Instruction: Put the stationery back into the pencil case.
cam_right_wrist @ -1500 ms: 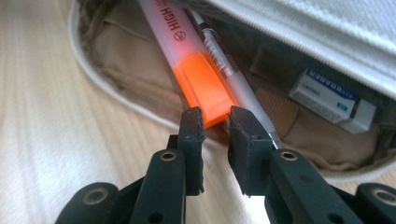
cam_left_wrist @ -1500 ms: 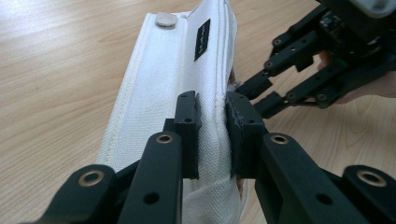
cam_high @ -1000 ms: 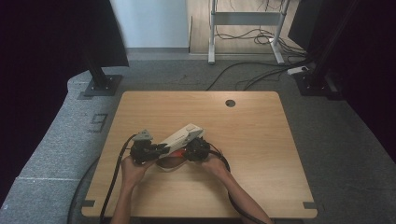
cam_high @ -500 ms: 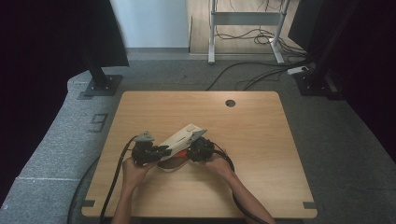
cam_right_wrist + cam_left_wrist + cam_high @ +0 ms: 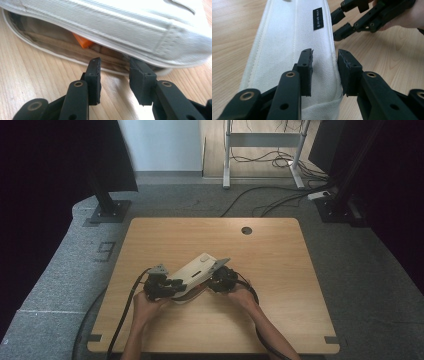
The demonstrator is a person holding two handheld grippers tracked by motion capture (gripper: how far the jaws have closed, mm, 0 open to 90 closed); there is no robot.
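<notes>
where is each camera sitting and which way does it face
High view: fixed above the person's side, looking forward and down on the wooden table; forearms, hands and both tools show.
Left gripper view: rides the left tool, looking along its open jaws over the white pouch; the right tool is beyond.
Right gripper view: rides the right tool, facing the pouch's open side.
All views share the pouch.

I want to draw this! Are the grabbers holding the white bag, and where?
The left gripper straddles the white fabric pouch's side edge, jaws open. The right gripper reaches under its lifted flap, jaws open too. Neither visibly clamps it.
</notes>
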